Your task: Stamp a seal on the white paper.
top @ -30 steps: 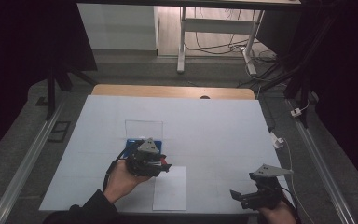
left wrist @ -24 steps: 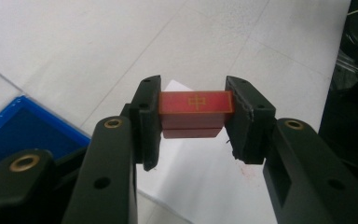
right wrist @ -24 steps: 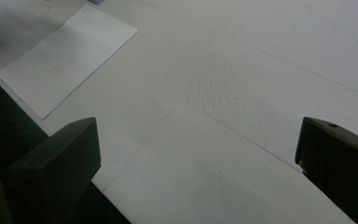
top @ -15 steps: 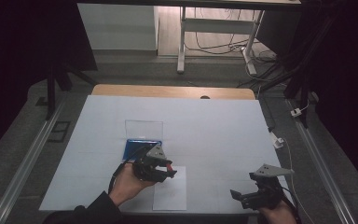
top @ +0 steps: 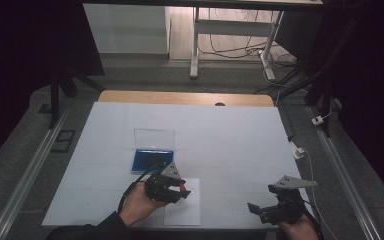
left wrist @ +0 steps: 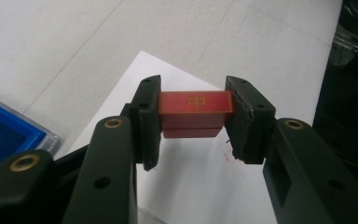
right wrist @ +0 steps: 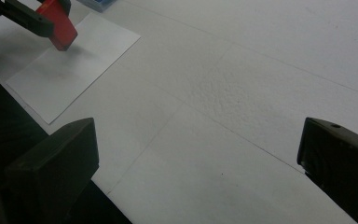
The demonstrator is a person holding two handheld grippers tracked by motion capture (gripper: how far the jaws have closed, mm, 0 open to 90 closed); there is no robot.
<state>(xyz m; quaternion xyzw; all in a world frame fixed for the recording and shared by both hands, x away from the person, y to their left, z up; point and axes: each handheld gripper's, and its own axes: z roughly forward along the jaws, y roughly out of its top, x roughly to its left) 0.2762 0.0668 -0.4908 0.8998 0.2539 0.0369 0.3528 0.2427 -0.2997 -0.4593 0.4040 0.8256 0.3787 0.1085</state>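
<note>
My left gripper (left wrist: 193,119) is shut on a red block (left wrist: 196,109) with a gold mark on its top face. The block hangs just above a white sheet of paper (left wrist: 186,186), where a small red smudge (left wrist: 226,151) shows. In the high view the left gripper (top: 182,189) holds the red block (top: 183,188) over the paper's (top: 182,212) upper left part. My right gripper (top: 260,210) sits near the table's front right edge. Its jaws stand wide apart in the right gripper view (right wrist: 196,154) with nothing between them. That view also has the red block (right wrist: 58,23) over the paper (right wrist: 70,65).
A blue tray (top: 151,160) lies just behind the left gripper, with a clear lid (top: 153,136) standing at its far side. The white table cover (top: 230,140) ends close to the paper's near edge. Cables and a table leg lie on the floor beyond.
My left gripper has moved from the blue tray toward the near right and lower, carrying the red block over the paper. The right gripper has stayed put.
</note>
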